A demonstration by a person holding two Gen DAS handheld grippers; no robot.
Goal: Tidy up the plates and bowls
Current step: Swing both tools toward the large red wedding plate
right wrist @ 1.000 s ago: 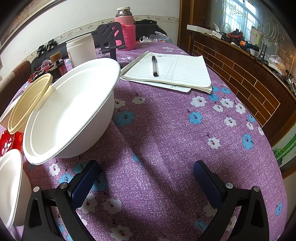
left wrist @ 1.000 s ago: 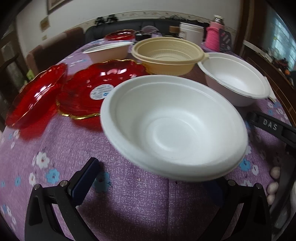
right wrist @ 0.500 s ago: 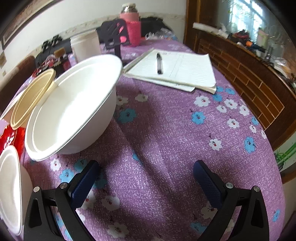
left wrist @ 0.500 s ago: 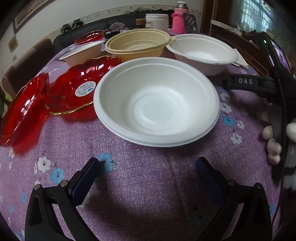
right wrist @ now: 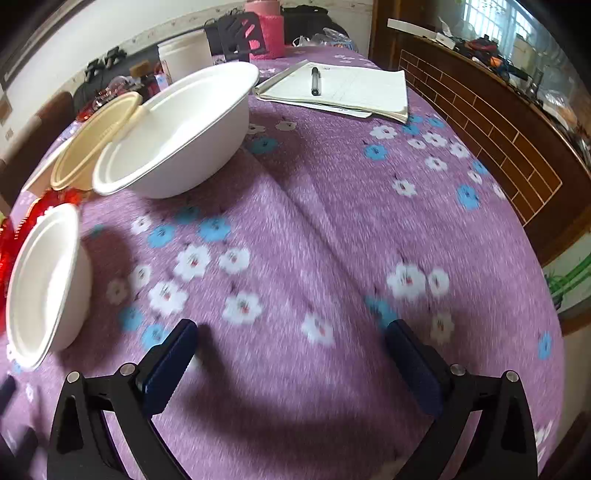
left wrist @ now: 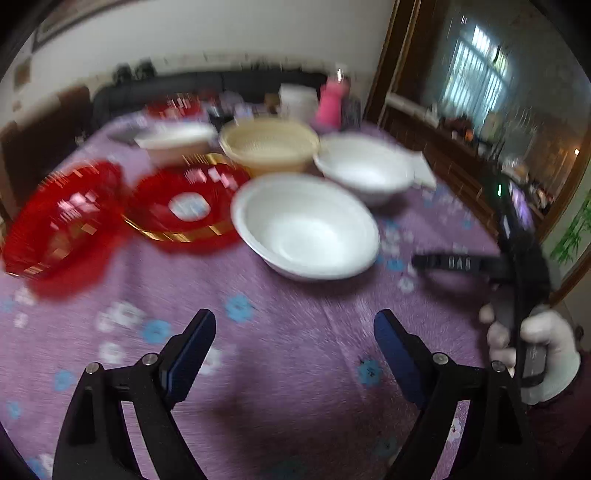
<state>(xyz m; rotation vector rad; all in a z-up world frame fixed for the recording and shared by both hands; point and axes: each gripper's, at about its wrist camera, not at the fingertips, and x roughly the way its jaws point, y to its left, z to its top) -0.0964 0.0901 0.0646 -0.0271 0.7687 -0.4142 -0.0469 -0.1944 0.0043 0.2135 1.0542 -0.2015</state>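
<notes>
A white foam bowl [left wrist: 306,229] stands on the purple flowered tablecloth, well ahead of my open, empty left gripper [left wrist: 295,332]. It also shows at the left edge of the right wrist view [right wrist: 44,284]. Behind it are a second white bowl [left wrist: 364,166], a cream plastic bowl [left wrist: 269,147] and two red plates [left wrist: 188,203] [left wrist: 62,221]. In the right wrist view the second white bowl [right wrist: 177,133] and the cream bowl [right wrist: 96,140] are far left. My right gripper [right wrist: 291,343] is open and empty over bare cloth; it also shows at the right of the left view [left wrist: 458,264].
A flat white dish [left wrist: 173,142] and another red plate [left wrist: 173,109] lie at the back. A notepad with a pen [right wrist: 340,88], a white tub [right wrist: 184,55] and a pink flask [right wrist: 267,33] stand far back. A brick-patterned wooden counter [right wrist: 498,122] runs along the right.
The near white bowl, tilted off the table a second ago, now rests on the cloth. My left gripper has pulled back and up from it. My right gripper has also drawn back.
</notes>
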